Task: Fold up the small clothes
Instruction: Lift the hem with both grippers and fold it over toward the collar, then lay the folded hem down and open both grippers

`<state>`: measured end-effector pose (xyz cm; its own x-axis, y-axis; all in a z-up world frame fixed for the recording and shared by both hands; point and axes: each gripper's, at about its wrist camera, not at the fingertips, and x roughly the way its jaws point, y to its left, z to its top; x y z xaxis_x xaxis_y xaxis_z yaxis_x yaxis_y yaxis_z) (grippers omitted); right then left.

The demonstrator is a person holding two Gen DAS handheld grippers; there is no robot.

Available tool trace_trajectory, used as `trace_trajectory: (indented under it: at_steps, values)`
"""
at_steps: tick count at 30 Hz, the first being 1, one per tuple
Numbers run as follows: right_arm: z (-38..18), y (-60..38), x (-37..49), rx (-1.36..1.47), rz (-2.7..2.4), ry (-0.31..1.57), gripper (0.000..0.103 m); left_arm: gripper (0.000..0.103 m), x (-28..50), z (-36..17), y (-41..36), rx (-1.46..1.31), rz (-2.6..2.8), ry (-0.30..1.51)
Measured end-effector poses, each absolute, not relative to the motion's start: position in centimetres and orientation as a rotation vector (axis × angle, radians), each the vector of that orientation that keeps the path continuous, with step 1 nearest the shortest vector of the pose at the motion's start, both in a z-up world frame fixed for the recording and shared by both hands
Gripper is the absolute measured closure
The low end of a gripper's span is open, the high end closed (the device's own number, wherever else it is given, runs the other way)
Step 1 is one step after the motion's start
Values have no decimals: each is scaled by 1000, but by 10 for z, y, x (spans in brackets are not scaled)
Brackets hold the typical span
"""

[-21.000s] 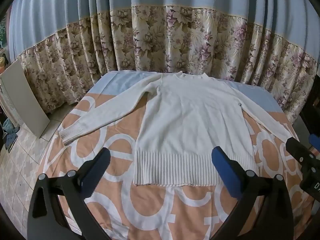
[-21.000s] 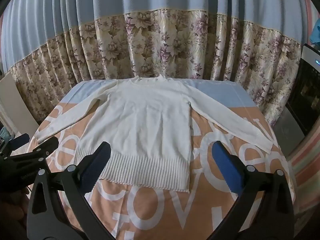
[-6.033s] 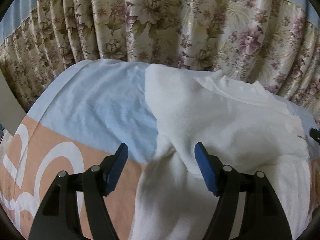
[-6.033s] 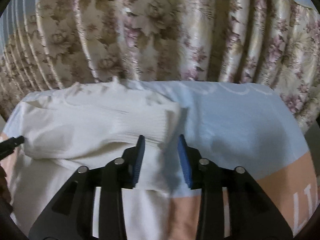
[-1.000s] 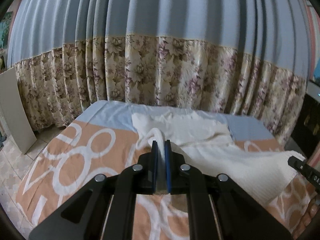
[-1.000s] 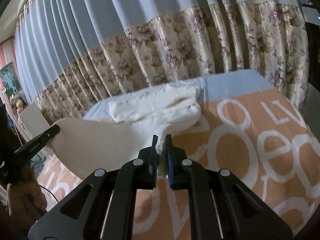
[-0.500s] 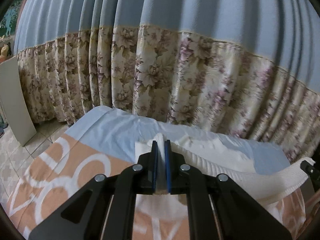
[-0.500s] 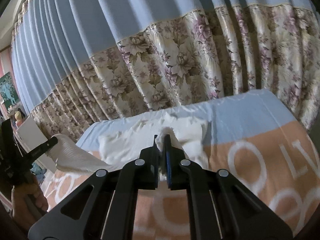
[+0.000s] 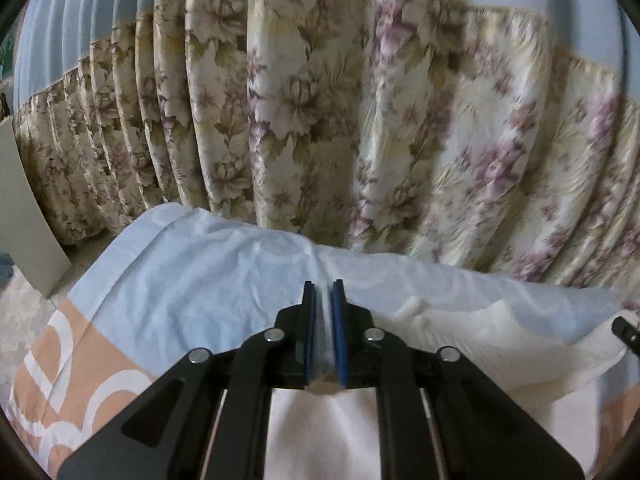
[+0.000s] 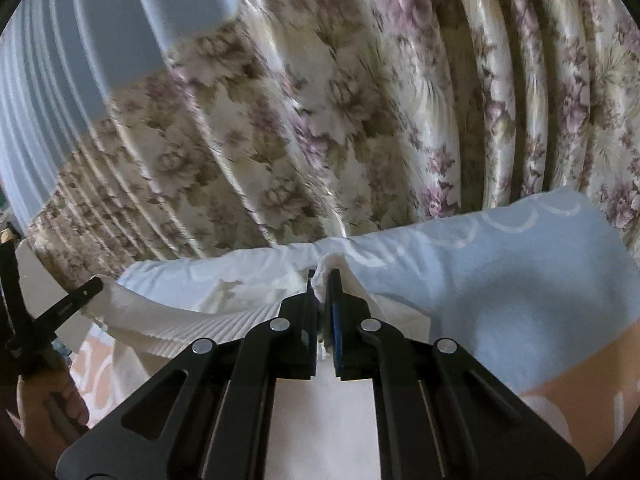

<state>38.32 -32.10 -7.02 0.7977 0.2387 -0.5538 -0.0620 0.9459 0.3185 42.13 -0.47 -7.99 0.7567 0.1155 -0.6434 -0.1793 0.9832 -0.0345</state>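
We have carried the sweater (image 10: 168,320) up to the bed's (image 10: 500,280) far edge by the curtain (image 9: 360,120), left gripper (image 9: 322,300) and right gripper (image 10: 322,280) both pinching its hem.

The sweater (image 9: 500,344) was creamy white. The bed cover (image 9: 192,280) was light blue, then orange with white rings. The curtain (image 9: 320,120) was blue on top, with cream, brown and purple flowers below. Both grippers (image 9: 322,300) (image 10: 323,280) were black with blue pads.

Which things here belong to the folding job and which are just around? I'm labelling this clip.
Part of the job:
white sweater
left gripper, shut on its hem
right gripper, shut on its hem

Just around:
bedspread
floral curtain
pale board
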Motion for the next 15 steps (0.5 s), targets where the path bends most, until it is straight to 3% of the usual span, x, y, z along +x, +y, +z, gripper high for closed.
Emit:
trace_trajectory:
  at_steps: [1,2,4,6,7,8,11,15]
  values:
    - [-78,-322,393,299,159,641,97,81,427,-86,-4,-92,169,710]
    - [-82,-321,400,297,157,650,97,58,432,-91,-2,-93,180,724]
    - [-93,-321,414,293,132,670,95,42,434,-95,2,-87,201,711]
    - [-100,-324,424,311,105,661,90,42,434,-96,4,-77,191,703]
    - [-101,-325,425,317,101,656,76,40,433,-96,4,-70,184,703]
    - [-101,-326,426,325,99,645,71,36,431,-95,4,-63,176,695]
    - [-95,-325,423,294,92,618,70,31,420,-87,2,-50,150,658]
    - [-83,-326,410,279,93,585,57,25,398,-73,-5,-24,114,607]
